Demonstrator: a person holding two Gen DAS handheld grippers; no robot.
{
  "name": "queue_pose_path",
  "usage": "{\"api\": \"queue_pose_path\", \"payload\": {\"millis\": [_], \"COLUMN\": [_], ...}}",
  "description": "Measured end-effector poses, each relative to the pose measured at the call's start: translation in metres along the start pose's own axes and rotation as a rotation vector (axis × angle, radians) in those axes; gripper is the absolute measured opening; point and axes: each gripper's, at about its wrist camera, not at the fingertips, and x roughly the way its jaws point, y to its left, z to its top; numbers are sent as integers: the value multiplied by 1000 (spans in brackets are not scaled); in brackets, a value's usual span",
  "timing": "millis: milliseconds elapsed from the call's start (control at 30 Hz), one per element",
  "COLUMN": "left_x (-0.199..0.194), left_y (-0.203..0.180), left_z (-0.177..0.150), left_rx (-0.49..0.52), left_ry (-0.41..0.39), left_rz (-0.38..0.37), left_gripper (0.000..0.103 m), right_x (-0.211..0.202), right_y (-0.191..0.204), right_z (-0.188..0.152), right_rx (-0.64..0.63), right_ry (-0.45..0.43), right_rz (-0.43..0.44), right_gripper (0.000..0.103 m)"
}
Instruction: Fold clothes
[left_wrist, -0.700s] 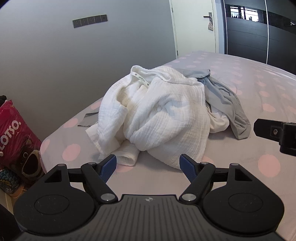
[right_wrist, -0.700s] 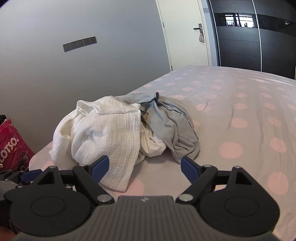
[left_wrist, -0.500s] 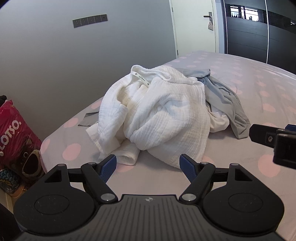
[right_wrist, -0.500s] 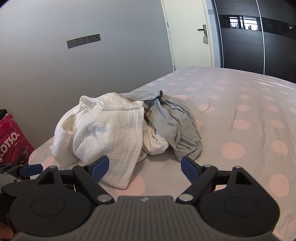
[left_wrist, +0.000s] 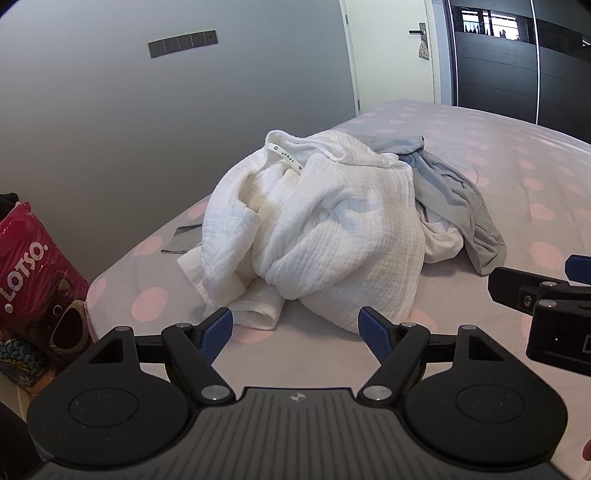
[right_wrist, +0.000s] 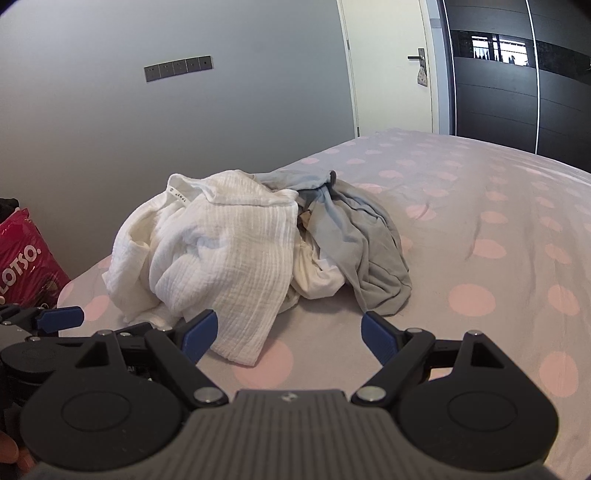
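Note:
A crumpled white crinkle-weave garment (left_wrist: 325, 236) (right_wrist: 221, 254) lies heaped on the bed, its neck label facing up. A grey garment (left_wrist: 461, 195) (right_wrist: 369, 243) lies bunched against its right side, with a small cream piece (right_wrist: 317, 273) tucked between them. My left gripper (left_wrist: 295, 328) hovers open just in front of the white heap, nothing between its blue pads. My right gripper (right_wrist: 288, 332) is open too, short of the pile's near edge and empty. Each gripper shows at the edge of the other's view.
The bed (right_wrist: 480, 236) has a grey sheet with pink dots, bare to the right of the pile. A red bag (left_wrist: 33, 273) stands on the floor at the bed's left corner. Behind are a grey wall, a white door (left_wrist: 388, 51) and dark wardrobe panels.
The right gripper has come further left and forward, showing larger at the right edge of the left wrist view. The left gripper has barely moved. The clothes lie as before.

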Motion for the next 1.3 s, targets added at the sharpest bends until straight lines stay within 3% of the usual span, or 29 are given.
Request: {"api": "queue_pose_path", "payload": {"millis": [1300], "left_x": [0], "left_y": [-4], "left_z": [-1], "left_rx": [4], "left_ry": [11], "left_rz": [11], "left_gripper": [74], "right_x": [3], "right_y": [7], "right_z": [-1], "right_rx": [-56], "right_ry": [16], "right_rz": [-3], "right_gripper": [87]}}
